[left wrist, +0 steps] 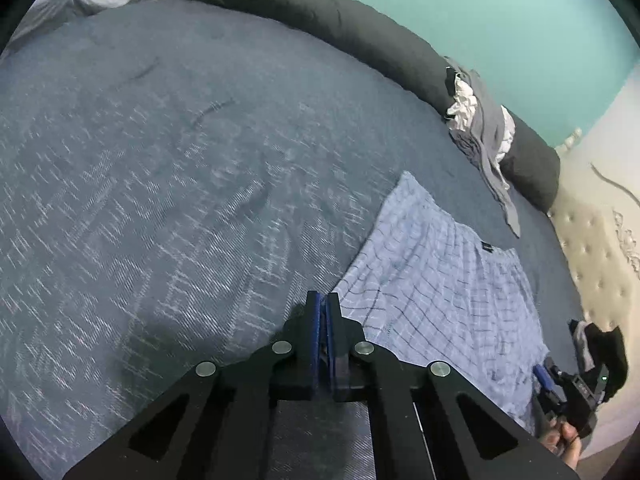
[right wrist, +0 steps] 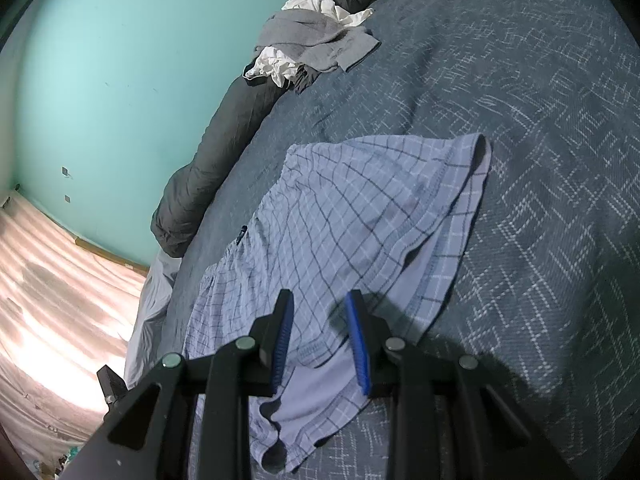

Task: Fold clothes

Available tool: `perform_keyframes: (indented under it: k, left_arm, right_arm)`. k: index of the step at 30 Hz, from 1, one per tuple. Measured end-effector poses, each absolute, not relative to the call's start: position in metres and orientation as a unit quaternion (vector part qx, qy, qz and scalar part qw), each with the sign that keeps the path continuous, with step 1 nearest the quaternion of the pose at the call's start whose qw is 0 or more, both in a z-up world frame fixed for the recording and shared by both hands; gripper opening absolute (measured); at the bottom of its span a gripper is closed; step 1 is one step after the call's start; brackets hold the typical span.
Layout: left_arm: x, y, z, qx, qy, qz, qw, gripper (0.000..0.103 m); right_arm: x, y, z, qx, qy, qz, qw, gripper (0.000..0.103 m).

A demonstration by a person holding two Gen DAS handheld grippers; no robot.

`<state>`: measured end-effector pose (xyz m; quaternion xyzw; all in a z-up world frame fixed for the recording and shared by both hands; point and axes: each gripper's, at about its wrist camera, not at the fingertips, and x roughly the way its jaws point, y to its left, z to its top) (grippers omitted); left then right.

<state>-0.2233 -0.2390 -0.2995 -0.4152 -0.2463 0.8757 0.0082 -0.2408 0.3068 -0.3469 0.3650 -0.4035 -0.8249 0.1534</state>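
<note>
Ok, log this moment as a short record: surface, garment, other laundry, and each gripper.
surface: bed cover, dark blue with a pale woven pattern
garment: checked boxer shorts, light blue, lying spread on the cover, not yet folded
other laundry: pile of grey and white clothes near the rolled dark duvet
left gripper: shut, nothing between its fingers, at the edge of the shorts
right gripper: open, fingers apart above the shorts
wall: teal wall
</note>
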Motion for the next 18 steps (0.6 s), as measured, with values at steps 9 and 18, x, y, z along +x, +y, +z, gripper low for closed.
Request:
perform_keyframes:
  k: [9,18]
  left_arm:
    - [-0.218,-0.253,-0.306,-0.411,-0.278,0.868,-0.009,0.004]
    - [-0.212,-0.244,-0.302,-0.418,-0.279,0.864,0.023,0.038]
  right_arm:
    - [-0.241,0.305,-0.346,0.367,-0.401,-0.825,0.156,0.027]
    - [-0.238,0.293,-0.336,0.372,-0.393,-0.822,0.178,0.045]
